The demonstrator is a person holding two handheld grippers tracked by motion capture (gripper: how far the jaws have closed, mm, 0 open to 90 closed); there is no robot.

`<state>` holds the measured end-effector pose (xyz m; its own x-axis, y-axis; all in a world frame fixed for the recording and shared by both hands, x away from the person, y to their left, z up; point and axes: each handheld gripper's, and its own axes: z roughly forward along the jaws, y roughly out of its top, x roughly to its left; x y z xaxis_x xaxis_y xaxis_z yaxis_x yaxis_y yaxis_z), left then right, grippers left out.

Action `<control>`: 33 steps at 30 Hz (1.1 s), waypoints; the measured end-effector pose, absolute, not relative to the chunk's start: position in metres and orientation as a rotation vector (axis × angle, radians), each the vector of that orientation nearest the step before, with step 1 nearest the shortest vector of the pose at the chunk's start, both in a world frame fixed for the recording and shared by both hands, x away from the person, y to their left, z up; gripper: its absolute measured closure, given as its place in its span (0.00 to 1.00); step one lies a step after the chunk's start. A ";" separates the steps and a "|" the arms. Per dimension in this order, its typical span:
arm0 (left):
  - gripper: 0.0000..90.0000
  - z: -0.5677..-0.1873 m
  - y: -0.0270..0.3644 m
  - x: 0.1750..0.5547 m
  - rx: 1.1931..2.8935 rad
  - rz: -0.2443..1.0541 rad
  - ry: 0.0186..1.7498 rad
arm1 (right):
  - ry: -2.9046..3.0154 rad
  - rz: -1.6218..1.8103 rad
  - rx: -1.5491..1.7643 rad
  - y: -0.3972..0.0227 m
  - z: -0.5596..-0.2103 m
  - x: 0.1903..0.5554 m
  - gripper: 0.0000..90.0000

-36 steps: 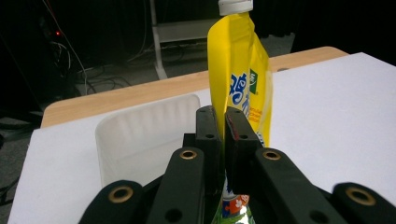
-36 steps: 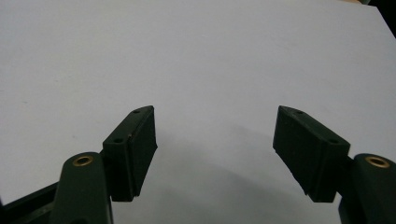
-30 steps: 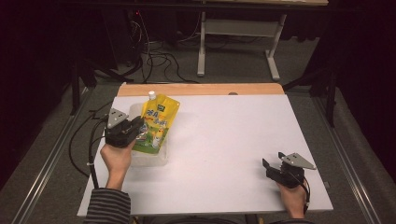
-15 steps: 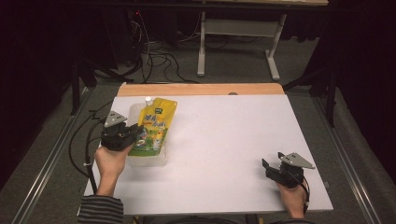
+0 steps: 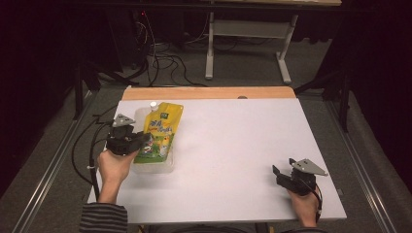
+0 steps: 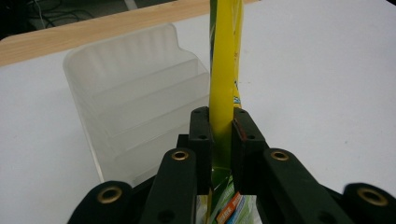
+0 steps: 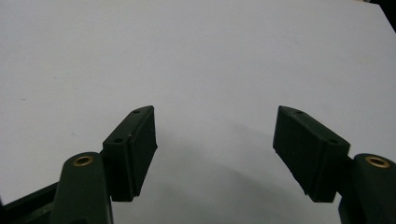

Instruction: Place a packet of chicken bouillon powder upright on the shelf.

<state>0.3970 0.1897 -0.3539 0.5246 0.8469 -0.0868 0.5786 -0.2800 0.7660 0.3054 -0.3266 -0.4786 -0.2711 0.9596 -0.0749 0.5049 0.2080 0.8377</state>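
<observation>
Pinching yellow pouch point(image 6: 221, 84) w/ left gripper point(image 6: 220, 140), clear organizer point(image 6: 140, 93) just beside.

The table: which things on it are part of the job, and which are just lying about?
In the job:
- yellow pouch, pinched by the left gripper
- clear plastic holder, right beside the pouch

Not in the job for now:
- right gripper, jaws open over bare table
- cables on the floor beyond
</observation>
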 end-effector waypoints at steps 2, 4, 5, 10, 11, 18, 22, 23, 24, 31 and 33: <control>0.90 -0.354 0.189 0.396 1.980 0.452 1.161 | 1.869 0.953 1.365 -0.326 -0.478 0.305 0.34; 0.91 -0.353 0.187 0.395 1.975 0.469 1.154 | 1.866 0.956 1.367 -0.326 -0.478 0.305 0.34; 0.91 -0.354 0.186 0.394 1.971 0.481 1.151 | 1.867 0.954 1.368 -0.326 -0.478 0.305 0.34; 0.92 -0.357 0.182 0.390 1.922 0.547 1.127 | 1.866 0.953 1.367 -0.326 -0.478 0.305 0.34; 0.92 -0.358 0.182 0.390 1.916 0.552 1.125 | 1.864 0.956 1.367 -0.326 -0.478 0.305 0.34; 0.92 -0.362 0.183 0.388 1.845 0.608 1.102 | 1.863 0.956 1.363 -0.327 -0.479 0.305 0.34; 0.92 -0.367 0.183 0.386 1.786 0.646 1.071 | 1.864 0.957 1.360 -0.327 -0.478 0.305 0.34; 0.92 -0.370 0.184 0.385 1.777 0.641 1.061 | 1.864 0.957 1.358 -0.327 -0.478 0.305 0.34; 0.92 -0.371 0.185 0.384 1.776 0.643 1.057 | 1.863 0.958 1.357 -0.327 -0.478 0.305 0.34; 0.91 -0.379 0.195 0.376 1.832 0.619 1.061 | 1.863 0.956 1.364 -0.326 -0.478 0.305 0.34; 0.90 -0.379 0.197 0.374 1.847 0.614 1.059 | 1.865 0.955 1.360 -0.327 -0.478 0.305 0.34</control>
